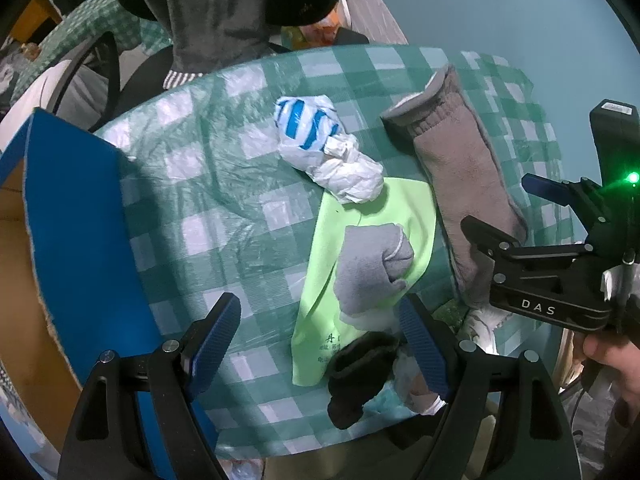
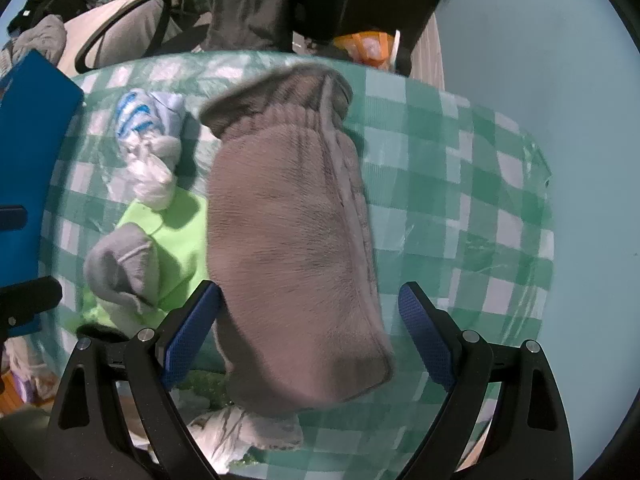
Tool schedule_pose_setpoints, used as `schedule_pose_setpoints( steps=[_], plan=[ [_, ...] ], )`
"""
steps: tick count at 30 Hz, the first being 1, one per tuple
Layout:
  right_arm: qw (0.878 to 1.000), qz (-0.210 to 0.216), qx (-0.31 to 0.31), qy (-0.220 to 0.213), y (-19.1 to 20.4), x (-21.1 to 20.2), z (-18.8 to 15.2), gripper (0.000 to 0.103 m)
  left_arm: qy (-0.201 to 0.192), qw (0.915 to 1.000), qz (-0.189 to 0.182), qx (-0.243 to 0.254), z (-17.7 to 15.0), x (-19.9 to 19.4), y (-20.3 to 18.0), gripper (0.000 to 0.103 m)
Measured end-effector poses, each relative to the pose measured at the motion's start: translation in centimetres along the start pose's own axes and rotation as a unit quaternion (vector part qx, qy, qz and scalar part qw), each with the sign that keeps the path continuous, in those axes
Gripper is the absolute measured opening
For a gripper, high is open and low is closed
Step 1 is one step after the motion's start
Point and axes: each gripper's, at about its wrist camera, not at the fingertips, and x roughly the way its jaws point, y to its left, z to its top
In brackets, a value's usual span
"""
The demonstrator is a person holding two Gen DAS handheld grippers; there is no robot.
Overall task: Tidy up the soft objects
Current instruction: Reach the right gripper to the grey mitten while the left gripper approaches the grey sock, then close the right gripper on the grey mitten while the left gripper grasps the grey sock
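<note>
Soft things lie on a green checked tablecloth (image 1: 224, 216). A large brown fleece sock (image 2: 292, 240) lies lengthwise; my right gripper (image 2: 312, 336) is open with a finger on each side of its toe end. The sock also shows in the left wrist view (image 1: 464, 184), with the right gripper (image 1: 500, 204) beside it. A rolled grey sock (image 1: 372, 268) rests on a lime green cloth (image 1: 360, 240). A knotted white and blue plastic bag (image 1: 324, 148) lies beyond. A black sock (image 1: 356, 376) lies at the near edge. My left gripper (image 1: 320, 348) is open and empty above the near edge.
A blue cardboard box (image 1: 72, 240) with an open brown inside stands at the table's left. A chair with dark and grey clothing (image 1: 224, 8) stands behind the table. White fabric (image 2: 224, 432) hangs at the near edge under the brown sock. The floor is pale blue.
</note>
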Motion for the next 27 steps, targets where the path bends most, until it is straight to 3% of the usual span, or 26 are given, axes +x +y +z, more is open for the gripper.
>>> schedule_pose_setpoints(
  steps=[13, 20, 27],
  plan=[
    [1.0, 0.021, -0.018, 0.002, 0.0, 1.5, 0.1, 0.088, 0.019, 0.9997, -0.012, 0.012, 1.3, 2.0, -1.7, 0.083],
    [0.999, 0.041, -0.025, 0.007, -0.3, 2.5, 0.0, 0.068, 0.028, 0.9994, -0.014, 0.012, 2.0, 3.1, -2.5, 0.083],
    [0.998, 0.056, -0.025, -0.008, -1.4, 1.8, -0.3, 0.035, 0.037, 0.9992, -0.012, 0.012, 2.3, 4.3, -3.1, 0.083]
  ],
)
